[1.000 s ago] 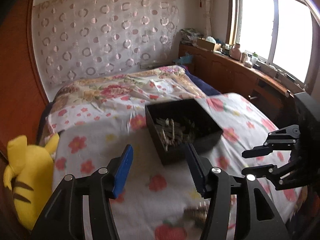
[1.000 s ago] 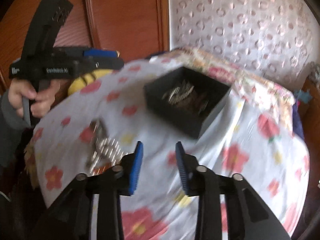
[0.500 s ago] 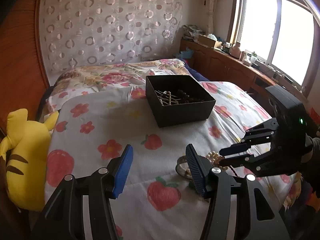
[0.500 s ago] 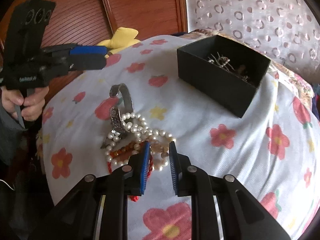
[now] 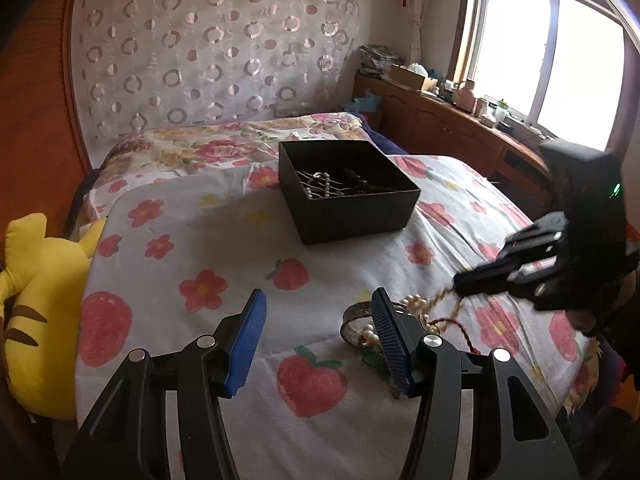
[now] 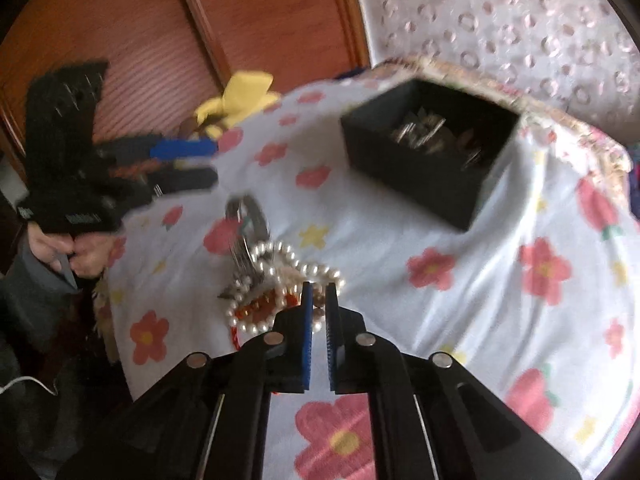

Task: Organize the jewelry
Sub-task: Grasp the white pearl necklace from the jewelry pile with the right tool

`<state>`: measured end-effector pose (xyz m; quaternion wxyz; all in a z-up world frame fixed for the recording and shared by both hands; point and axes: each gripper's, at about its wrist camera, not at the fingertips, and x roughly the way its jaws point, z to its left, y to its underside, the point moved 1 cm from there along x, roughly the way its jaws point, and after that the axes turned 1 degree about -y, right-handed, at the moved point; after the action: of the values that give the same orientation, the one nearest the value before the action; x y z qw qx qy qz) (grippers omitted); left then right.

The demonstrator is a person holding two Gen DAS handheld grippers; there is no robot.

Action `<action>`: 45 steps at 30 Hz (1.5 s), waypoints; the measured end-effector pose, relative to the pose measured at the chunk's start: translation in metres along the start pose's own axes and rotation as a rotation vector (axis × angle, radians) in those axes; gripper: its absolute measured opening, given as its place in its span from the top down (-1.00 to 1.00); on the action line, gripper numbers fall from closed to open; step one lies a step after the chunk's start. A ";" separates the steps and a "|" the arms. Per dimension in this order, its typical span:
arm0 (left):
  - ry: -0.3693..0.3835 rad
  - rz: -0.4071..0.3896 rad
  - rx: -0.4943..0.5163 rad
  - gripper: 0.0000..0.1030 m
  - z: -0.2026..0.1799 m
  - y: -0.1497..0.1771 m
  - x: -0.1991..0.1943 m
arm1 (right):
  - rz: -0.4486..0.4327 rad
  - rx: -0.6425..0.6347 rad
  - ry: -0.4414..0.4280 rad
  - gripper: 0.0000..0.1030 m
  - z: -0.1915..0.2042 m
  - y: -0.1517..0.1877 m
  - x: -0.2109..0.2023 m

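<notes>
The right claw (image 6: 318,300) is nearly closed over the tangled heap of white pearl strands, amber beads and red cord (image 6: 280,280) lying on the flower-printed bed sheet (image 6: 440,320). Its blue pads (image 6: 306,320) stand a narrow gap apart, and blur hides whether a strand is pinched between them. In the left wrist view a beaded strand (image 5: 442,294) seems to run taut from the heap up to that claw (image 5: 460,280), so a grip looks likely.

To do this well, I would lift slowly and straight up so the strand slips free of the silver cuff bangle (image 6: 250,216) beside it, then carry it to the open black square box (image 5: 348,196) farther up the bed, which already holds jewelry.

The left claw (image 5: 316,328) hangs wide apart, empty, near the heap; it could pin the bangle down should the heap drag.
</notes>
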<state>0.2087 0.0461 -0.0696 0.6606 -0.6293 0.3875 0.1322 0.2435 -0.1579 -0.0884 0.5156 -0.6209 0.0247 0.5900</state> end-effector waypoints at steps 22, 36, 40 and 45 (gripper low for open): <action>0.068 0.033 0.086 -0.03 -0.019 0.009 0.007 | -0.082 -0.052 0.185 0.98 -0.012 0.009 -0.059; 0.069 0.084 0.105 -0.01 -0.016 0.020 0.018 | 0.131 -0.108 0.178 -0.10 -0.011 0.035 0.021; 0.065 0.082 0.092 -0.01 -0.013 0.021 0.017 | 0.157 -0.125 0.169 0.76 -0.013 0.030 0.025; 0.059 0.073 0.081 -0.01 -0.009 0.020 0.015 | 0.115 -0.193 0.193 0.84 0.000 0.019 0.018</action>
<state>0.2019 0.0368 -0.0935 0.6687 -0.5911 0.4343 0.1217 0.2372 -0.1563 -0.1138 0.4142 -0.7190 0.0527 0.5556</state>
